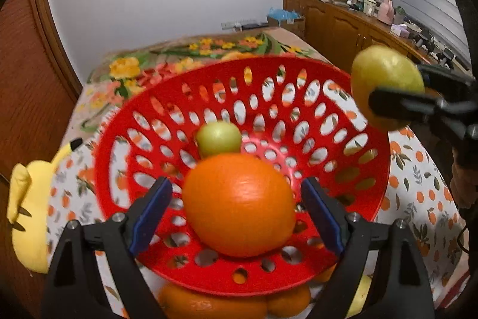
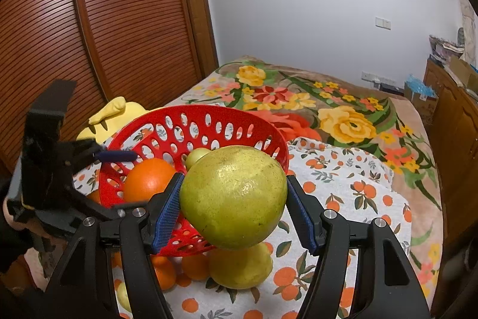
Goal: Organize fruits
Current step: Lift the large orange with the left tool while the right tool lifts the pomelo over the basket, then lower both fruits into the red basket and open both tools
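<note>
A red perforated basket [image 1: 227, 63] [image 2: 209, 108] sits on the orange-print cloth. Inside it lie a large orange [image 1: 239, 202] [image 2: 146, 180] and, behind that, a small green fruit [image 1: 219, 139] [image 2: 195, 156]. My left gripper [image 1: 237, 181] reaches into the basket and is open: its blue pads stand on either side of the orange with a gap on each side. My right gripper [image 2: 234, 178] [image 1: 394, 85] is shut on a big yellow-green fruit [image 2: 233, 196] [image 1: 382, 71], held in the air just right of the basket's rim.
Several loose oranges [image 2: 194, 266] and a yellow-green fruit [image 2: 240, 268] lie on the cloth at the basket's near side, partly under it. A yellow plush toy [image 1: 27, 214] [image 2: 113, 115] sits left of the basket. Beyond are a floral blanket [image 2: 343, 121] and a wooden cabinet [image 1: 343, 20].
</note>
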Demonstrator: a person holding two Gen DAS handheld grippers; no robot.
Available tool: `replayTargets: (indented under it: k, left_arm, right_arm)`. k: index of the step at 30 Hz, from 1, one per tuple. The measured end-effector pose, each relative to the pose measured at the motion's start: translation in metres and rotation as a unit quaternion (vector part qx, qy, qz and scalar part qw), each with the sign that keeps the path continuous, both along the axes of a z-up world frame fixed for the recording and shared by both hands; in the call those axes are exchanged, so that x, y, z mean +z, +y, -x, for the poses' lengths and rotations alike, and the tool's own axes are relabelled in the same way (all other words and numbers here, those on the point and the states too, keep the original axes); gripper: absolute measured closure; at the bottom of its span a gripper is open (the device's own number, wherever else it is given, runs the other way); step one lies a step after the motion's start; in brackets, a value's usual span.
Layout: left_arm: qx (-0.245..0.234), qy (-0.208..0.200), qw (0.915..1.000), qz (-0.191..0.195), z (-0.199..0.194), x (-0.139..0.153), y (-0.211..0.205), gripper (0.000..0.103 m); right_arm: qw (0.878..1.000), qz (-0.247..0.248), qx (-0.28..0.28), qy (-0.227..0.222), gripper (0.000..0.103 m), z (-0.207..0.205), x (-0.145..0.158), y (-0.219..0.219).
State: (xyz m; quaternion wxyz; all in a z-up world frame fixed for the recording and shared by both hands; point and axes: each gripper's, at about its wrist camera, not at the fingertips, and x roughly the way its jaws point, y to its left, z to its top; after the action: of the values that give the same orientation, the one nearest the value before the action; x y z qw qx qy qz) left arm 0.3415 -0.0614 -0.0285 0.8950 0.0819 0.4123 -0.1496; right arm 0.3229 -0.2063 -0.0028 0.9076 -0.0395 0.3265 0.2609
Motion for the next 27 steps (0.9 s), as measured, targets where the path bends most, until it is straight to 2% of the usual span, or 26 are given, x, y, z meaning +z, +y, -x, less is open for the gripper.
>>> replayTargets:
  k: [11, 19, 27]
  left_arm:
    - [0.037, -0.048, 0.9975, 0.037, 0.010, 0.021, 0.028, 0.012]
    - [0.067, -0.035, 0.9965, 0.037, 0.017, 0.018, 0.053, 0.012]
    - [0.082, -0.026, 0.9961, 0.019, 0.035, 0.010, 0.070, 0.012]
  right_arm:
    - [1.000, 0.016, 0.006, 0.003, 0.035, -0.005, -0.003, 0.014]
    - [0.999, 0.038, 0.019, 0.014, 0.035, -0.006, -0.015, 0.037]
    - [0.998, 0.054, 0.022, 0.025, 0.035, -0.004, -0.026, 0.050]
